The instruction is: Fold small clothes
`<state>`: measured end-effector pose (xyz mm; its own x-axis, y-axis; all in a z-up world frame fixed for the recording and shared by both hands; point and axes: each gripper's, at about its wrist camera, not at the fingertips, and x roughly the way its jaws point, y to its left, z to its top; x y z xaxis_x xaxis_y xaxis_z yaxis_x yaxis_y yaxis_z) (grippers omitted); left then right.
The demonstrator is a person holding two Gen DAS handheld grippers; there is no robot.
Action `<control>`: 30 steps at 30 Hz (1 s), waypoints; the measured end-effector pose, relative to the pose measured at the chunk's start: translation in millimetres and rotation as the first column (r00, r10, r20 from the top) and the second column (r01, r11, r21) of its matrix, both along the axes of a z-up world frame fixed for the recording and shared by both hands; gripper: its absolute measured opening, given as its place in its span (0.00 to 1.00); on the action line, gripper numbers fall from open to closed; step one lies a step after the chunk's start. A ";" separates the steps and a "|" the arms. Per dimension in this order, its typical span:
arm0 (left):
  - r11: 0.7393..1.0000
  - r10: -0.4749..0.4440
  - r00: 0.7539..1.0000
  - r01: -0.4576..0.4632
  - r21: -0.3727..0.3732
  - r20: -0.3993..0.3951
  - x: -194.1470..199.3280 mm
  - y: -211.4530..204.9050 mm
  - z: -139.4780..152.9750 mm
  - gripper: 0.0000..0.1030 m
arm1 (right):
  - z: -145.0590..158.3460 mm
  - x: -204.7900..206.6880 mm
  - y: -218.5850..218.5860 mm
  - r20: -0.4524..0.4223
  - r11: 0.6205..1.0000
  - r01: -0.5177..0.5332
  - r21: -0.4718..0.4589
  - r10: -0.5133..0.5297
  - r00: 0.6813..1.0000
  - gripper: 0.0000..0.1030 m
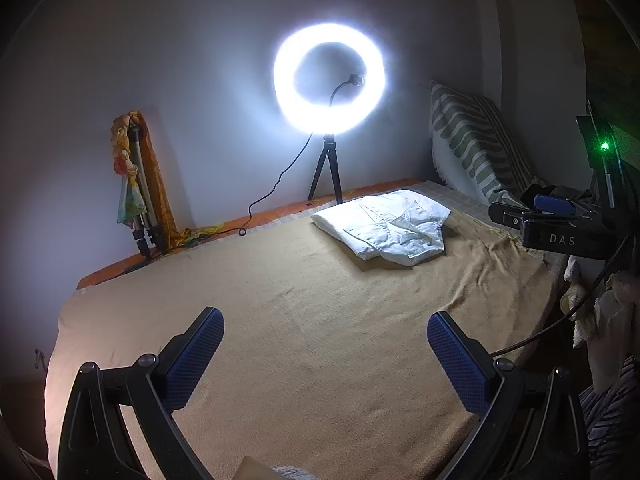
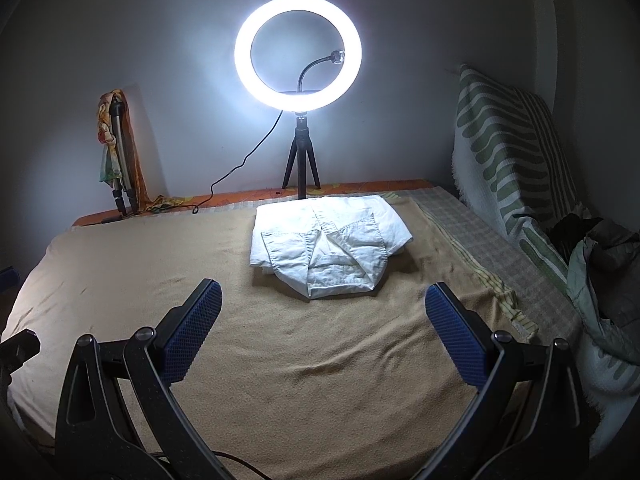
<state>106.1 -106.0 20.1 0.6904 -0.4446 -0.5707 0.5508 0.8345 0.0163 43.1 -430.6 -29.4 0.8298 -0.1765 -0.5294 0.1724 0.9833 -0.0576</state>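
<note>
Shirt (image 2: 325,246), white, folded, lies on tan blanket (image 2: 280,360) on bed, near far edge, just in front of ring light (image 2: 298,53) on small tripod. Left claw (image 1: 325,352) wide apart, holds nothing, hangs over bare blanket. Right claw (image 2: 323,328) wide apart too, empty, close to shirt, not touching. Striped pillow (image 2: 504,152) leans at right. Dark stuff beside pillow, maybe clothes, hard to tell.
</note>
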 end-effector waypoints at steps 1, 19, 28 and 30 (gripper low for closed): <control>1.000 -0.001 1.000 0.001 0.001 0.001 0.0 0.0 0.2 1.00 | 0.0 0.2 -0.4 0.000 1.000 0.000 0.001 0.000 1.000 1.00; 1.000 0.002 1.000 -0.002 -0.002 0.000 -1.1 1.3 1.0 1.00 | -1.1 0.2 0.6 -0.002 1.000 -0.007 -0.003 0.007 1.000 1.00; 1.000 0.010 1.000 -0.010 0.001 -0.014 -0.1 3.5 -0.9 1.00 | -1.1 -0.2 1.5 -0.004 1.000 -0.006 -0.001 0.006 1.000 1.00; 1.000 0.012 1.000 -0.012 0.001 -0.012 -0.2 4.7 -1.7 1.00 | -1.5 0.5 3.3 -0.006 1.000 -0.010 -0.004 0.010 1.000 1.00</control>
